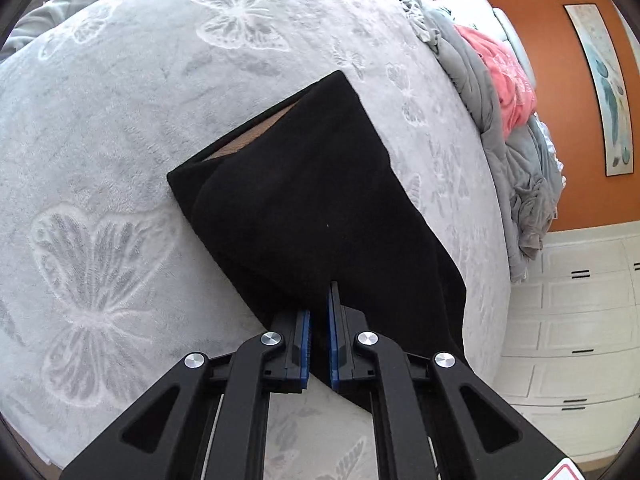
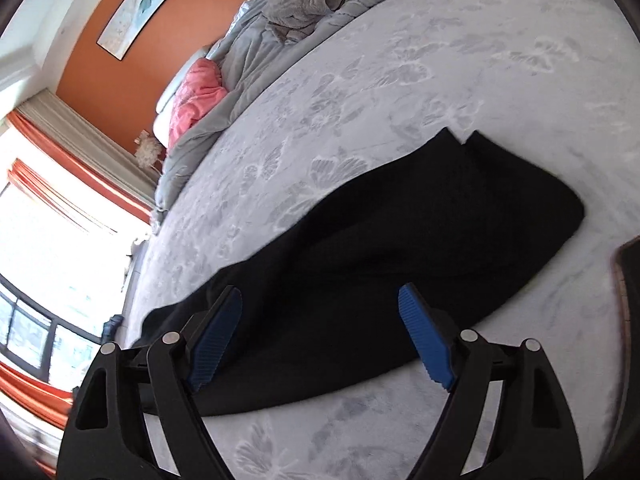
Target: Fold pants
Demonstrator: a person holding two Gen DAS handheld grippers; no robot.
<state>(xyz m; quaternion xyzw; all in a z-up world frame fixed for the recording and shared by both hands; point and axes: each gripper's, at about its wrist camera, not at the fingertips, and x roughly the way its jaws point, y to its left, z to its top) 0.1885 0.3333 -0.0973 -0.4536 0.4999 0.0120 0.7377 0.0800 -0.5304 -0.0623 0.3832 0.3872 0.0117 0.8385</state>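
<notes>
Black pants (image 1: pixel 304 200) hide the left hand-held gripper (image 1: pixel 319 304) fingertips.

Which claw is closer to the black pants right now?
The left. The left claw is shut on a fold of the black pants, pads pinching the cloth. The right claw hangs open above the pants, not gripping them.

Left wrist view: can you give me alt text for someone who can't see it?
The left gripper is shut on a fold of black pants lying on a grey butterfly-patterned blanket. Rumpled grey and pink bedding lines the far edge, against an orange wall.
</notes>
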